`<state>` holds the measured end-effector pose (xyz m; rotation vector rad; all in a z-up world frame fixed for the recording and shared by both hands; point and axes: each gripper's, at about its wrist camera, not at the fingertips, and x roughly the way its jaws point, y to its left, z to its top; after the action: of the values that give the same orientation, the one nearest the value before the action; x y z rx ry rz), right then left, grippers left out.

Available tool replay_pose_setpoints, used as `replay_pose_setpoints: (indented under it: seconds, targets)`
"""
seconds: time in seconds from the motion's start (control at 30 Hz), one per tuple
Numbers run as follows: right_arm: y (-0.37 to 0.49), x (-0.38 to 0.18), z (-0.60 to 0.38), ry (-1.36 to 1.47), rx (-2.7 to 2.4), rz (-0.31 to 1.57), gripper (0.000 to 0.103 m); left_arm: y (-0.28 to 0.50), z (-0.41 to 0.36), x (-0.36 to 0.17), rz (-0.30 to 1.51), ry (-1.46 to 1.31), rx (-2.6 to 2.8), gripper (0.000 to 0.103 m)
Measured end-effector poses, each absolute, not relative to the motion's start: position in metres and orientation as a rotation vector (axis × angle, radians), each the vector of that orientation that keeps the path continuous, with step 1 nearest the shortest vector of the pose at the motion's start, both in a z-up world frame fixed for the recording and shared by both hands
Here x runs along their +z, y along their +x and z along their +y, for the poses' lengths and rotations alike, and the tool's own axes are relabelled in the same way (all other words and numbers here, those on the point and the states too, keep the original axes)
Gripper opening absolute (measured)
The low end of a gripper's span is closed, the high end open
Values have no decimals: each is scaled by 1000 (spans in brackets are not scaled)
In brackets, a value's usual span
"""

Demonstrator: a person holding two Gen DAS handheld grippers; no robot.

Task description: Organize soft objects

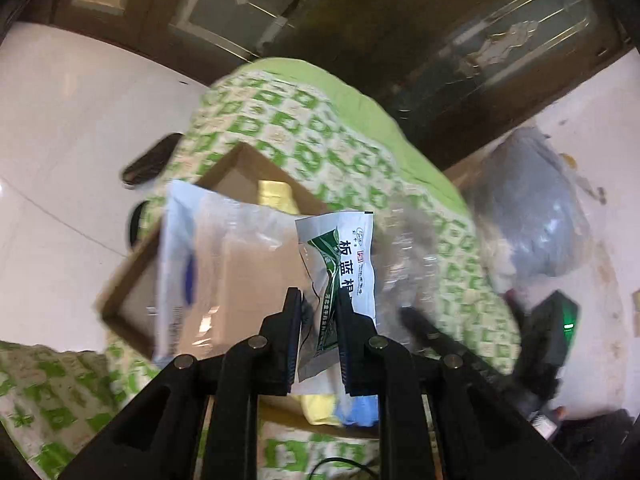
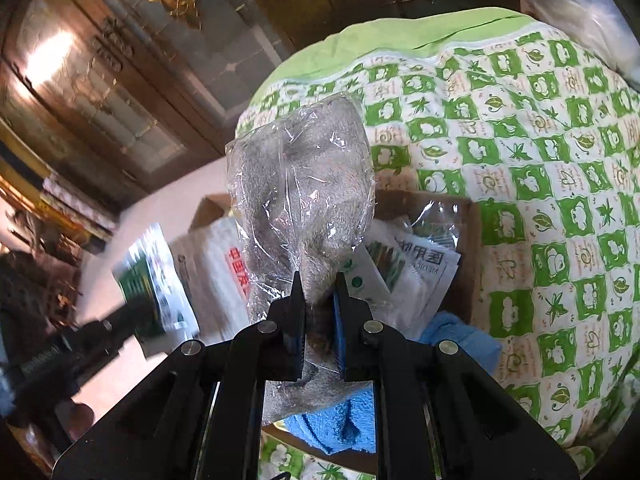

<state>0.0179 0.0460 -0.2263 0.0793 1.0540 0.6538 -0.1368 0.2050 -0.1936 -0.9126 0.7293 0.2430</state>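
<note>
Bedding in a green-and-white check (image 1: 320, 140) covers the bed, with pale floor tiles (image 1: 72, 120) left and dark wooden cabinets (image 1: 360, 12) beyond; the left gripper (image 1: 318, 312) pinches a white-and-green sachet (image 1: 344, 256) over an open cardboard box (image 1: 248, 168). Right view: the right gripper (image 2: 318, 292) clamps a grey plush item in crinkled clear wrap (image 2: 304, 184), above the box (image 2: 472, 216) of packets and a blue towel (image 2: 336, 420).
</note>
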Motion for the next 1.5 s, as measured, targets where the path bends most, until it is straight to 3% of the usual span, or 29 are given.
replay_pose_setpoints:
  seconds: [0.23,0.4,0.7,0.73,0.8,0.87,0.93,1.5]
  targets:
    - [28,-234,46,45,588,1083,11,-78,189,-184,823,-831,235,15]
    - [32,-237,43,59,595,1110,11,-58,179,-223,907,-834,229,15]
    - [41,-250,47,39,612,1143,16,-56,177,-226,853,-814,231,17]
    - [42,-250,45,59,624,1148,20,-59,176,-224,838,-818,227,18]
    - [43,-248,36,136,664,1159,30,-65,175,-218,812,-813,221,30]
    - [41,-244,27,198,697,1160,44,-74,169,-208,773,-770,226,56]
    - [37,-238,21,224,702,1142,51,-84,161,-197,733,-713,230,63]
    - [-15,-210,8,135,678,1003,51,-139,117,-185,764,-443,501,63]
